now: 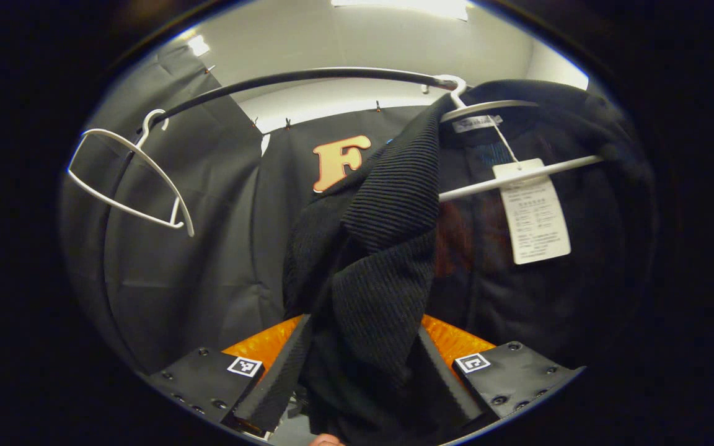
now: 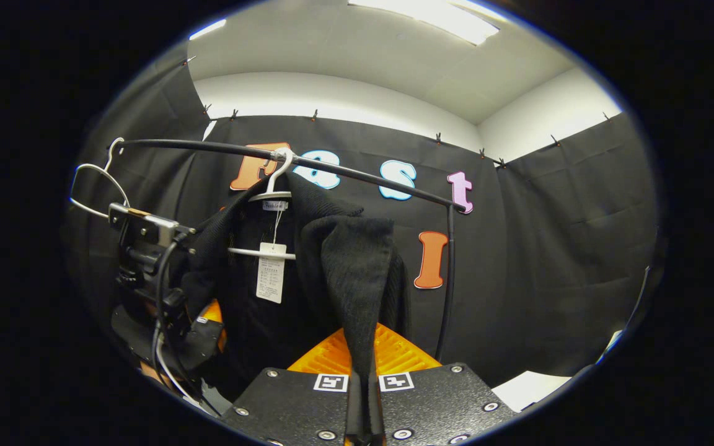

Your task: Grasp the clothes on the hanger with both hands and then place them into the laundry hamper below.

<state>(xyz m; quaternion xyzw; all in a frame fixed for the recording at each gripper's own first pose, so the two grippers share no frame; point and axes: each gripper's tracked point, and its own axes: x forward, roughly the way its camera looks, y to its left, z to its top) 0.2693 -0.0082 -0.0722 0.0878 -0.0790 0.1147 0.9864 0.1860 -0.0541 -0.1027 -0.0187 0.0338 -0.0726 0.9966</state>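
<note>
In the left gripper view, my left claw [image 1: 363, 384] sits at six o'clock, its two black fingers [image 1: 279, 378] spread moderately wide, with a thick fold of the black ribbed garment [image 1: 388, 248] hanging down between them. I cannot tell whether both fingers press on the cloth. The garment rises from my fingers toward one o'clock, where it drapes over a white hanger [image 1: 518, 176] hooked on a dark curved rail [image 1: 307, 77]. A white paper tag [image 1: 533, 217] dangles from the collar at two o'clock. An empty white hanger [image 1: 137, 179] hangs on the rail at ten o'clock.

In the right gripper view, my right claw [image 2: 363, 402] sits at six o'clock, fingers drawn nearly together and pinching a narrow strip of the same black garment [image 2: 344, 272], which climbs toward twelve o'clock to its hanger [image 2: 273, 186] on the rail [image 2: 357, 176]. My left claw [image 2: 196, 334] appears at eight o'clock, against the garment's far edge, its camera mount and cables above it.
</note>
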